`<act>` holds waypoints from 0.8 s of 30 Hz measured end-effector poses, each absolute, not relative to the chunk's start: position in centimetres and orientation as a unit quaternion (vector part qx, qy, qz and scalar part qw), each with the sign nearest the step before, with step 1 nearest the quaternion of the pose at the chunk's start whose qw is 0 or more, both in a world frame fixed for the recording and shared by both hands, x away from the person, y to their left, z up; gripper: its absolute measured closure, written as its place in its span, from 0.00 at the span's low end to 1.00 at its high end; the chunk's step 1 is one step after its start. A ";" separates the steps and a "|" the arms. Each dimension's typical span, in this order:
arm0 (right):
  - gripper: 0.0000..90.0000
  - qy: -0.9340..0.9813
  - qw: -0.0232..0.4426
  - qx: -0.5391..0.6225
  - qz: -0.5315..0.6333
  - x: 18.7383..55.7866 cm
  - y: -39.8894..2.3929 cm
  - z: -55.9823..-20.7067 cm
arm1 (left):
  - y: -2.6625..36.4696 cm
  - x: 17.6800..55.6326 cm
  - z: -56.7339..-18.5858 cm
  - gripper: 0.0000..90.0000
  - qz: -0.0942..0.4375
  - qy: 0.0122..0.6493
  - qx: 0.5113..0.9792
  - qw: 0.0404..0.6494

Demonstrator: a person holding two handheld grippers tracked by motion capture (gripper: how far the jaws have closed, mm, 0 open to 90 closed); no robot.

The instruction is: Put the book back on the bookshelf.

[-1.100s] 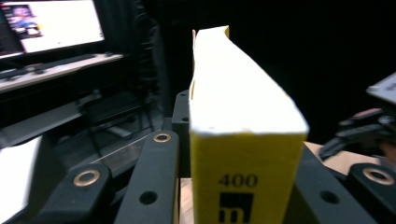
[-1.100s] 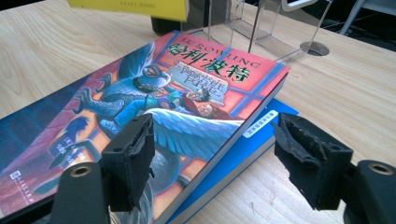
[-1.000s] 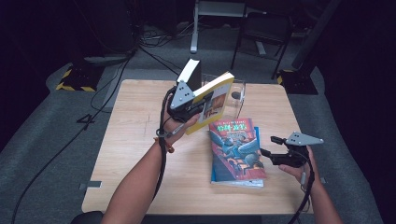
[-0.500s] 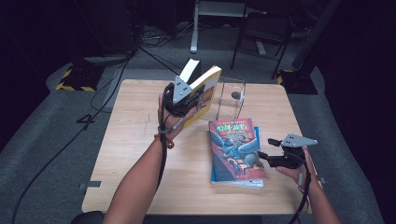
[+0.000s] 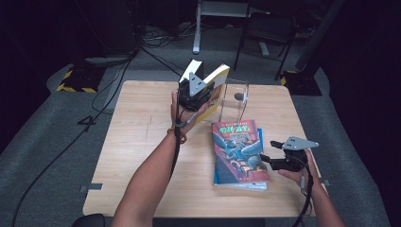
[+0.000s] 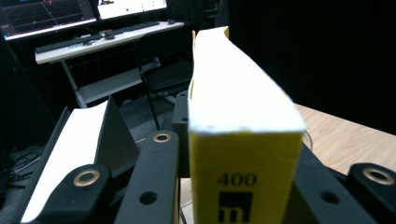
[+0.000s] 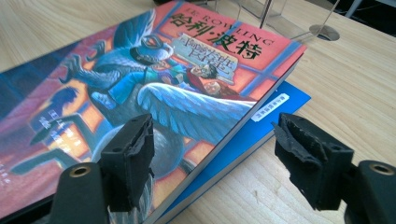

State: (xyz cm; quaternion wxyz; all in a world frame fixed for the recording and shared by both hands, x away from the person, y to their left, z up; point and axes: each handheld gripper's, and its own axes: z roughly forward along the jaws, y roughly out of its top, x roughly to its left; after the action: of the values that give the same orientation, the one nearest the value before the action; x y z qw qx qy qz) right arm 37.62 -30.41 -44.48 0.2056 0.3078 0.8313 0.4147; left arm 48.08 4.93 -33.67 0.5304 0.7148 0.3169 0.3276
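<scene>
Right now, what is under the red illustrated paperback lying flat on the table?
A thin blue-covered book lies under the red illustrated paperback, its corner and edge sticking out. Its cover is mostly hidden, so the title cannot be read.

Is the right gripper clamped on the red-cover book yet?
No. In the right gripper view the right gripper has open jaws hovering at the corner of the red-cover book, pads clear of it.

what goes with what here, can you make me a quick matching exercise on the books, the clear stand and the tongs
Things:
1. yellow book
2. illustrated red book
3. blue book
4. right tongs

States:
a. open, beside the stack
b. lying under another book
c. clamped in the left tongs, off the table
d. top of the stack, near the clear stand

Pairs: 1-c, 2-d, 3-b, 4-a
</scene>
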 end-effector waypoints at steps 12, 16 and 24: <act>0.32 0.835 0.203 0.303 0.411 37.6 -30.4 -44.6 | 3.0 50.2 -34.2 0.82 0.342 0.326 0.719 0.509; 0.32 0.835 0.202 0.302 0.412 37.6 -30.4 -44.6 | 2.3 50.9 -34.3 0.82 0.348 0.338 0.715 0.504; 0.32 0.835 0.201 0.301 0.414 37.7 -30.5 -44.6 | 2.1 52.0 -35.0 0.82 0.352 0.358 0.706 0.499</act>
State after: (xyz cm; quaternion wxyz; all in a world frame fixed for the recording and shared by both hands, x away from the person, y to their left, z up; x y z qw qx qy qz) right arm 37.67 -30.49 -44.65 0.2011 0.3008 0.8354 0.4137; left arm 51.98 2.05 -34.97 0.4990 0.7063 0.3584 0.3516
